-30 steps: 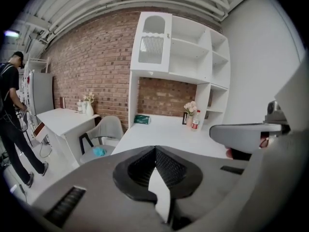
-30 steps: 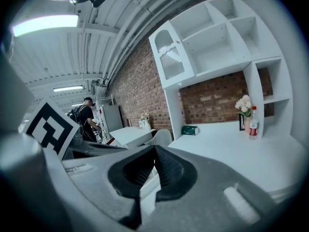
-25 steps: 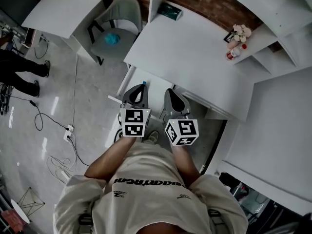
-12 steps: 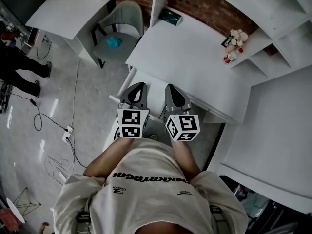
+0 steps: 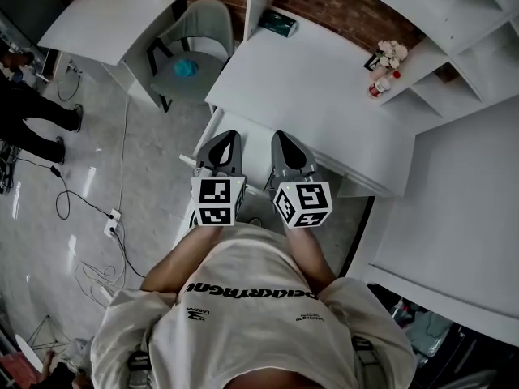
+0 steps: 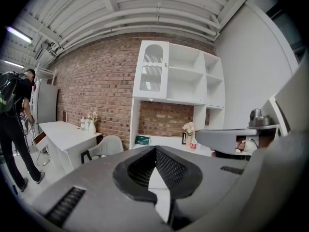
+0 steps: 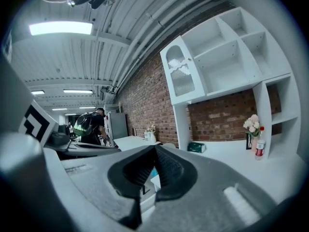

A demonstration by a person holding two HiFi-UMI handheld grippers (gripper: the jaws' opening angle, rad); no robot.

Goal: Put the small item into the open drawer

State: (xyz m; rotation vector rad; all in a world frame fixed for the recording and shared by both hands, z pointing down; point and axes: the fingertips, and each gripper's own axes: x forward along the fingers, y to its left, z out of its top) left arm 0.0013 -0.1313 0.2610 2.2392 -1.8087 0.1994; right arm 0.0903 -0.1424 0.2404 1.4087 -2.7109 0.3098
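Worktop (image 5: 324,96) edge running just ahead, open drawer (image 5: 255,142) lying beneath, floor (image 5: 138,160) opening leftward, left hand-held gripper (image 5: 230,135) and right hand-held gripper (image 5: 280,135) hovering side by side, jaws pressing together, empty.

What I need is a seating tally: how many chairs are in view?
1. A grey chair stands upper left in the head view, between the small desk and the big desk. Others may be hidden.

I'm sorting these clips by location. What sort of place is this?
Probably an office-style room used as a workspace or studio: a white desk below a white shelf unit on a brick wall, a chair, and a power strip with cables loose on the floor.
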